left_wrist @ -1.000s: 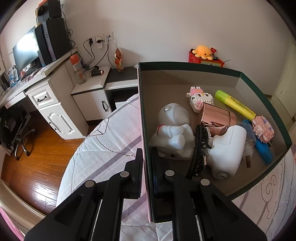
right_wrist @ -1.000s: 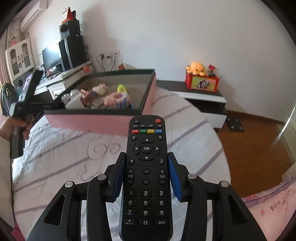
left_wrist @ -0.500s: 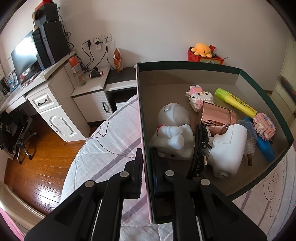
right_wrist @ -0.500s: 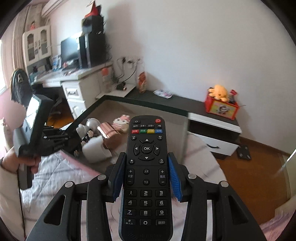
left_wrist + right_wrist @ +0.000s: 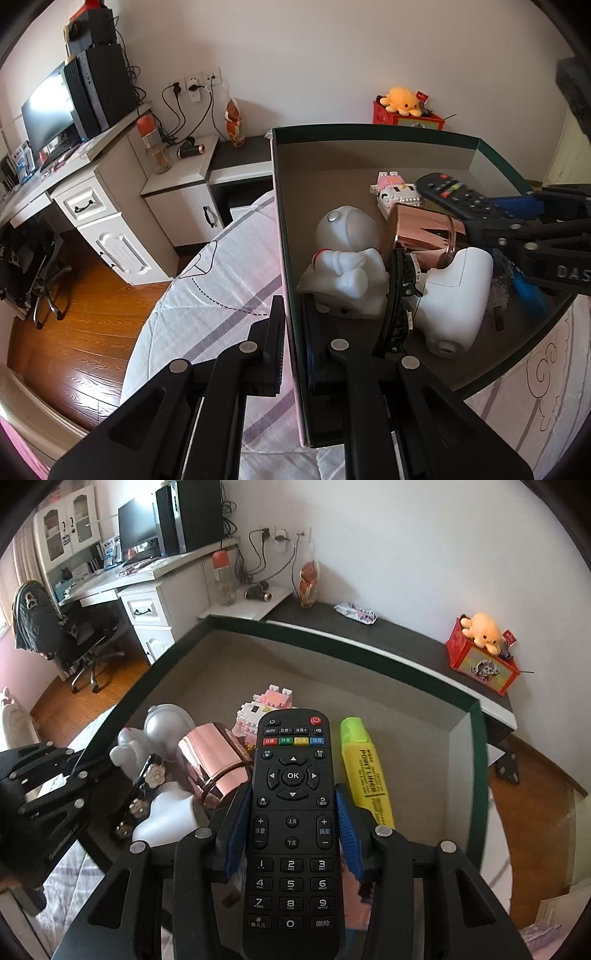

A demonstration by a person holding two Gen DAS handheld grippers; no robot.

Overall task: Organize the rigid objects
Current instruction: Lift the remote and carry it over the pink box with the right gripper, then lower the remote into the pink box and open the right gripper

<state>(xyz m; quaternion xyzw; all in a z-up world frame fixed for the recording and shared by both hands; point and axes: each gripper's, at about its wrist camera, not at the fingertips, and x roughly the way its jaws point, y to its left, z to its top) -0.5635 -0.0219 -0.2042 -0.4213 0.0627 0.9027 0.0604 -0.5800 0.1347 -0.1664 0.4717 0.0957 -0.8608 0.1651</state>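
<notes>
Two claws at work on one box. Left claw clamped tight on the near wall of the pink cardboard box with dark green rim, holding it tilted off the bed as before. Right claw, closed on the black TV remote control, has swung in from over the bed within the last second; remote now hangs above the box interior, over the rose-gold metal cup and yellow highlighter. Judgement: release into the box comes next.
</notes>
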